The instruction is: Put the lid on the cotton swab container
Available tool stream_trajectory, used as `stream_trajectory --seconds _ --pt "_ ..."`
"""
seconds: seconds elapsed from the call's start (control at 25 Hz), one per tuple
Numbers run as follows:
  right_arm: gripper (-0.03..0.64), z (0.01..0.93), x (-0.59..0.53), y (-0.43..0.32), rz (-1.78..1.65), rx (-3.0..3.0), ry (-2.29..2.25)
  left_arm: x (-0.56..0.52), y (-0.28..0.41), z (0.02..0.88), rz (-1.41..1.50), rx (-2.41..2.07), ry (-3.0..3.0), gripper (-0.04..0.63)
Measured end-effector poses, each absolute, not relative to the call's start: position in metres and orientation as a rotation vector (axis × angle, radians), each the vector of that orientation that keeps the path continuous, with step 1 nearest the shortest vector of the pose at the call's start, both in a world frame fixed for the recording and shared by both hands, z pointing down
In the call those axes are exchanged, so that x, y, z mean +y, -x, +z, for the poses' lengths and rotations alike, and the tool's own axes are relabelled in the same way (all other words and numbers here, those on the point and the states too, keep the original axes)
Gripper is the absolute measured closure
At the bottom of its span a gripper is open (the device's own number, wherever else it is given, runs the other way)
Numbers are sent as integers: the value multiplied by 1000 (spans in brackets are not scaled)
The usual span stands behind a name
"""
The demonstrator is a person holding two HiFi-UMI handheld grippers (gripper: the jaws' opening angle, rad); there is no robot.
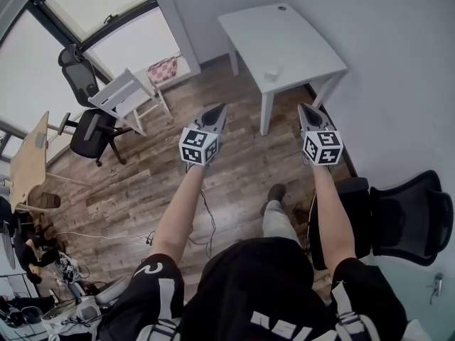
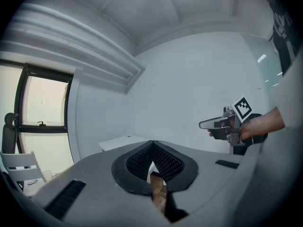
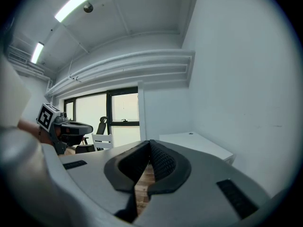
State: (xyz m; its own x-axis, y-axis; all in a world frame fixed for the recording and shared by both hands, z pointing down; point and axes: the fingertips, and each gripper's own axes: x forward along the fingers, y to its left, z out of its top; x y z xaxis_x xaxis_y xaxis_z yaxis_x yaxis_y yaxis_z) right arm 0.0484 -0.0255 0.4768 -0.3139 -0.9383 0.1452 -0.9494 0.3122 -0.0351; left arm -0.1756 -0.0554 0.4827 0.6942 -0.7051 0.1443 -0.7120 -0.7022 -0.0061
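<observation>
Left claw (image 1: 216,110) and right claw (image 1: 307,109) were closed, empty. The small container (image 1: 271,72) on the far tabletop (image 1: 302,38) looked light, best pinched by its sides.

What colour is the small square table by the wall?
The table is white, top and legs; head view shows it best.

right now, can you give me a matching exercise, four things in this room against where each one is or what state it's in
Column one:
1. white table
2. white chair
3. small white object
4. left gripper

Column two:
A. on the table top
B. jaws shut, nothing held
C. against the wall
D. beside the black office chair

Pairs: 1-C, 2-D, 3-A, 4-B
</observation>
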Motion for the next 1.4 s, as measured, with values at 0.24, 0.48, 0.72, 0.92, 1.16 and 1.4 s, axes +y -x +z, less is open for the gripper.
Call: stream_trajectory --seconds 0.24,0.48,0.72,0.92,1.16,1.4 --pt "603 480 -59 -64 198 -2471 -1762 -88 158 485 223 -1197 -2832 571" --pt "603 477 -93 -82 207 -2487 -1747 -116 143 483 246 -1215 -2823 571" --pt "603 474 -129 -96 206 -2514 -1716 -148 130 481 256 -1246 -2816 571" --pt "603 477 -161 -105 209 -2527 -1673 -177 120 484 247 -1278 -2793 571" --pt "603 479 -197 -120 212 -2545 -1627 -208 104 487 242 -1315 -2766 571" --pt "603 485 -225 -134 220 -2566 -1590 -228 89 494 243 -1345 -2748 571"
